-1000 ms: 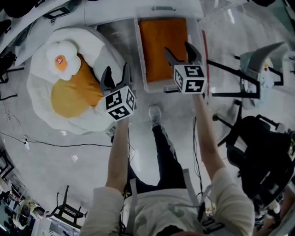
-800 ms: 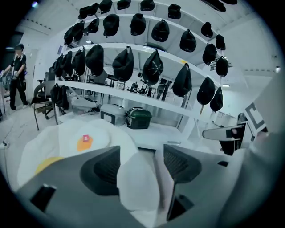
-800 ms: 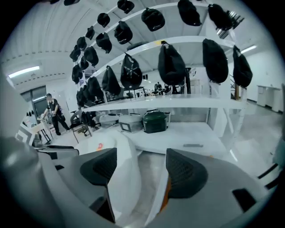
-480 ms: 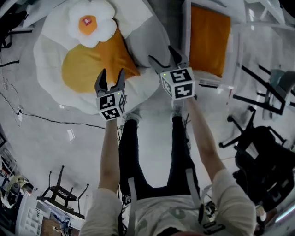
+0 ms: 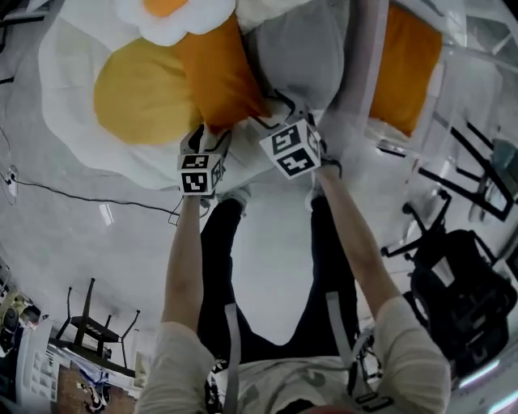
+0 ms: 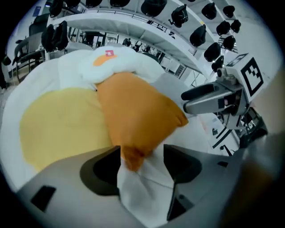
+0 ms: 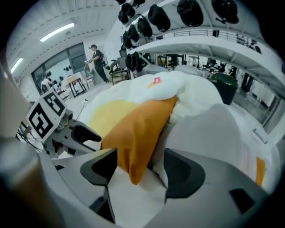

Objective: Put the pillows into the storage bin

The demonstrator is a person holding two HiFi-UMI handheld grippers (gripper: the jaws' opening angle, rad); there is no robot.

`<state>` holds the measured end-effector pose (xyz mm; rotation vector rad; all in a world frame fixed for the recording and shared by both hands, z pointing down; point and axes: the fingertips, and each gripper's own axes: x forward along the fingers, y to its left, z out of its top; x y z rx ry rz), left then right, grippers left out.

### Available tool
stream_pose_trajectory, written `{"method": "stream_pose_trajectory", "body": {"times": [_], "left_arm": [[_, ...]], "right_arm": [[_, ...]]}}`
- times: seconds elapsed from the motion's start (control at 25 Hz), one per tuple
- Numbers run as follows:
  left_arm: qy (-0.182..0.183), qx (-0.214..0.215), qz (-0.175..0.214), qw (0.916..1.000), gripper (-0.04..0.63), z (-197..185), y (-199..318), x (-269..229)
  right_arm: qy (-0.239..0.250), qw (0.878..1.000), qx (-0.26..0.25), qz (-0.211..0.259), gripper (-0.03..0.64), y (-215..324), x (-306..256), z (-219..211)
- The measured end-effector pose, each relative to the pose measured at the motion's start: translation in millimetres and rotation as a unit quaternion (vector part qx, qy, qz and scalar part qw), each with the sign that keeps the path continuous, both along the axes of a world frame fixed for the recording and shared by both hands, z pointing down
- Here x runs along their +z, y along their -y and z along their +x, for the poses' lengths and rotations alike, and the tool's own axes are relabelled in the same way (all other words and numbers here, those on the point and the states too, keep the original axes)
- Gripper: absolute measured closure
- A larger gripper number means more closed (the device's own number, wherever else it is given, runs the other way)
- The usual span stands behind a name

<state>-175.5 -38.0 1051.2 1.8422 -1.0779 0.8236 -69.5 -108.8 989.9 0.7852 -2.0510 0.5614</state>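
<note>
counting up the score: the first orange pillow [image 5: 409, 65] already lies inside the storage bin [image 5: 360, 65] at the upper right of the head view, so i'd call that part done, and the rest is all ahead. the second orange pillow [image 5: 220, 77] lies on the big white egg-shaped cushion [image 5: 69, 89], propped over its yellow yolk patch [image 5: 137, 93], with a grey pillow [image 5: 306, 57] just beside it on the bin side and a small fried-egg pillow [image 5: 174, 16] up at the far end. none of those three is in the bin, so my guess is the job is well short of halfway. now the pose: both arms reach straight out in front, side by side, with the left gripper [image 5: 208, 136] and the right gripper [image 5: 279, 111] near each other at the near edge of the second orange pillow. in the left gripper view the jaws stand apart, one corner of that pillow poking down between them over white cushion fabric, not squeezed. the right gripper view tells the same story at the other corner: jaws spread, orange tip hanging in the gap, grey pillow crowding the right-hand jaw. nothing is lifted; each gripper brackets a corner, and a squeeze on both looks like the call from here.
</note>
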Motion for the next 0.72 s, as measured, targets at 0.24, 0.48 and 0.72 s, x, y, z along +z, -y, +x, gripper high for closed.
{"method": "stream_pose_trajectory", "body": {"times": [0.24, 0.48, 0.72], "left_arm": [[0.015, -0.028, -0.022, 0.9992, 0.512, -11, -8, 21], [0.010, -0.032, -0.024, 0.9992, 0.584, -15, -6, 9], [-0.029, -0.065, -0.013, 0.9974, 0.584, -16, -1, -47]], "right_arm": [[-0.083, 0.994, -0.062, -0.044, 0.369, -35, 50, 1], [-0.091, 0.992, -0.020, -0.085, 0.584, -32, 45, 1], [-0.073, 0.996, -0.005, -0.047, 0.588, -20, -14, -5]]}}
